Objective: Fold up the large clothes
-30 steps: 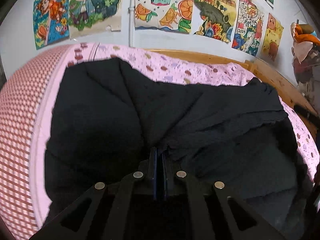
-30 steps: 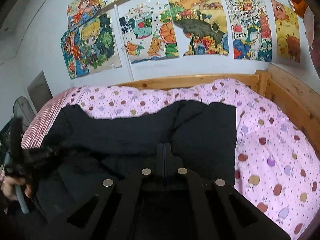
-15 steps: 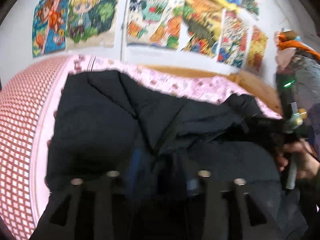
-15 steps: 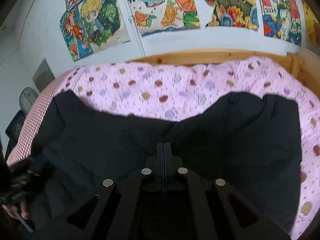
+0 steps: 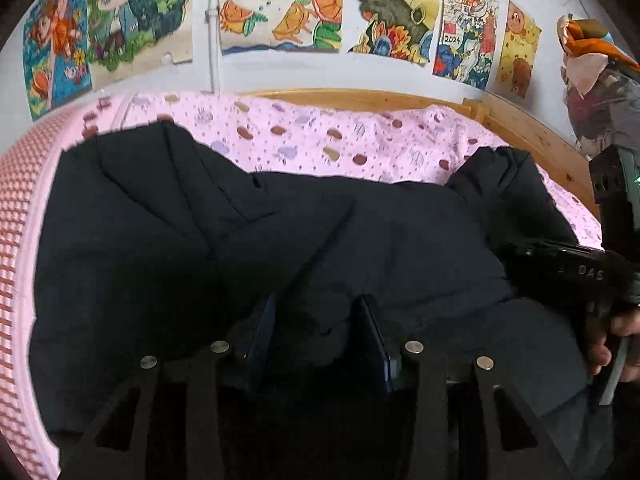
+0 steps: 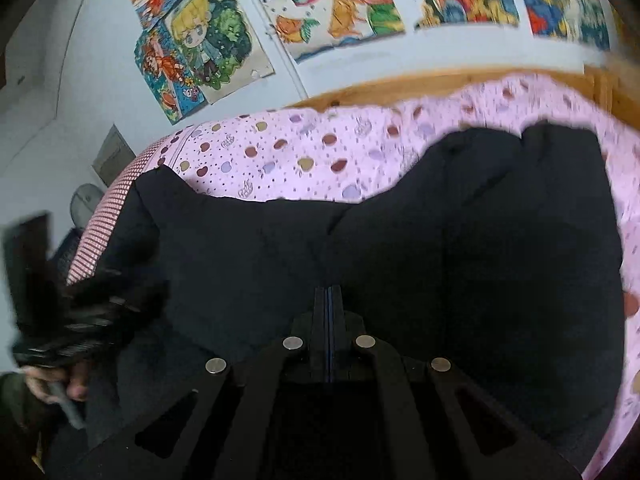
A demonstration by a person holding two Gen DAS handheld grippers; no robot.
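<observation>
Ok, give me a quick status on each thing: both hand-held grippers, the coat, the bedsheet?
Left hand-held gripper: open, fingers apart with dark fabric between them.
Right hand-held gripper: shut, pressed down at the coat; whether it pinches fabric cannot be told.
Black coat: spread across the bed, creased, not yet a neat fold.
Pink bedsheet: lying flat under the coat.

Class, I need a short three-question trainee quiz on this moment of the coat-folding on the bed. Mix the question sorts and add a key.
1. True or false: the left gripper stands open over the black coat.
2. How do the right gripper fingers stand? A wide apart B shut together
3. Fill in: the coat lies on a pink ____ bedsheet.

Key: 1 true; 2 B; 3 spotted.
</observation>
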